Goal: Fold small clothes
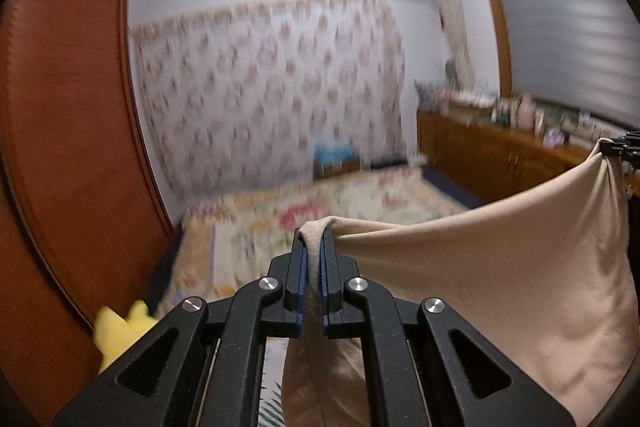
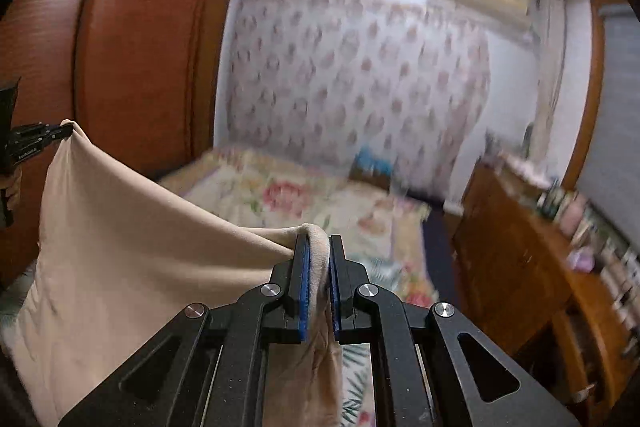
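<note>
A beige garment [image 1: 500, 259] hangs in the air, stretched between my two grippers above a bed. My left gripper [image 1: 314, 237] is shut on one corner of it, with cloth bunched between the blue pads. My right gripper [image 2: 318, 241] is shut on the other corner of the beige garment [image 2: 120, 267]. In the left wrist view the right gripper [image 1: 618, 145] shows at the far right, pinching the cloth's upper edge. In the right wrist view the left gripper [image 2: 40, 137] shows at the far left, doing the same. The cloth sags between them and its lower part drops out of view.
A bed with a floral cover [image 1: 320, 211] lies below and ahead. A tall brown wardrobe [image 1: 68, 131] stands on the left and a low wooden cabinet [image 2: 520, 259] crowded with small items on the right. A yellow soft toy [image 1: 120, 331] lies near the bed's left edge.
</note>
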`<move>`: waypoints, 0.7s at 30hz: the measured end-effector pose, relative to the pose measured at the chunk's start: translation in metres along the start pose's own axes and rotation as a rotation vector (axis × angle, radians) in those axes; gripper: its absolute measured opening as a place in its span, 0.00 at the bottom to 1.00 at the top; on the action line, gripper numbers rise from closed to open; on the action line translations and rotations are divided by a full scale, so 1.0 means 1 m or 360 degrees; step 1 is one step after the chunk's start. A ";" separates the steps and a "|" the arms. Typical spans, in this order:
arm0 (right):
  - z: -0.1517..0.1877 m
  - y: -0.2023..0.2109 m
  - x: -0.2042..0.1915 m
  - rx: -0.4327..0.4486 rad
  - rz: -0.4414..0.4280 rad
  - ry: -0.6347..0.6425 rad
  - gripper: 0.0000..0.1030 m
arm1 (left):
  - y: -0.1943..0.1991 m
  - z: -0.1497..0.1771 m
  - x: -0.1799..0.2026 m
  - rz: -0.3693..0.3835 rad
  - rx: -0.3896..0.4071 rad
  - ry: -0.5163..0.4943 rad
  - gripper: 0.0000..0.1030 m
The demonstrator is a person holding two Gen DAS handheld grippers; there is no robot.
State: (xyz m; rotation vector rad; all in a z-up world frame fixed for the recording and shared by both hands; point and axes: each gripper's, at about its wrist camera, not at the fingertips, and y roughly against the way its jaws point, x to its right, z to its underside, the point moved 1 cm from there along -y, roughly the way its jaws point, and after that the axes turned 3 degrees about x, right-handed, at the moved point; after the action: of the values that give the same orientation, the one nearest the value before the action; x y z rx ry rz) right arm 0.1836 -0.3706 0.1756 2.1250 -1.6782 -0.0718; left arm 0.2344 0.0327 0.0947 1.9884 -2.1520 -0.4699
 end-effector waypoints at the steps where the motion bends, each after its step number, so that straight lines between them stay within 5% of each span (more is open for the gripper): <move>1: 0.004 -0.018 0.002 -0.0035 0.0004 0.0000 0.08 | -0.024 0.011 0.001 -0.0004 -0.0057 0.0003 0.06; 6: 0.017 -0.101 0.010 -0.0220 0.0007 -0.0041 0.08 | -0.085 0.038 0.009 -0.0004 -0.0221 0.0023 0.06; 14: -0.005 -0.157 0.020 -0.0348 -0.0022 -0.0116 0.09 | -0.127 0.055 0.012 0.0019 -0.0381 0.0057 0.06; 17: -0.005 -0.152 0.029 -0.0366 -0.0043 -0.0144 0.19 | -0.138 0.063 0.006 0.0055 -0.0463 0.0075 0.21; 19: -0.003 -0.145 0.032 -0.0358 -0.0049 -0.0154 0.36 | -0.134 0.072 0.004 0.0098 -0.0486 0.0081 0.40; 21: 0.006 -0.140 0.033 -0.0351 -0.0071 -0.0170 0.49 | -0.130 0.079 0.002 0.0127 -0.0514 0.0088 0.46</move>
State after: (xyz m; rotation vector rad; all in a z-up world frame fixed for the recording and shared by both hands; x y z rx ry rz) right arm 0.3191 -0.3784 0.1271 2.0234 -1.5993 -0.3725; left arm 0.3294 0.0320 -0.0237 1.7149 -1.9672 -0.6911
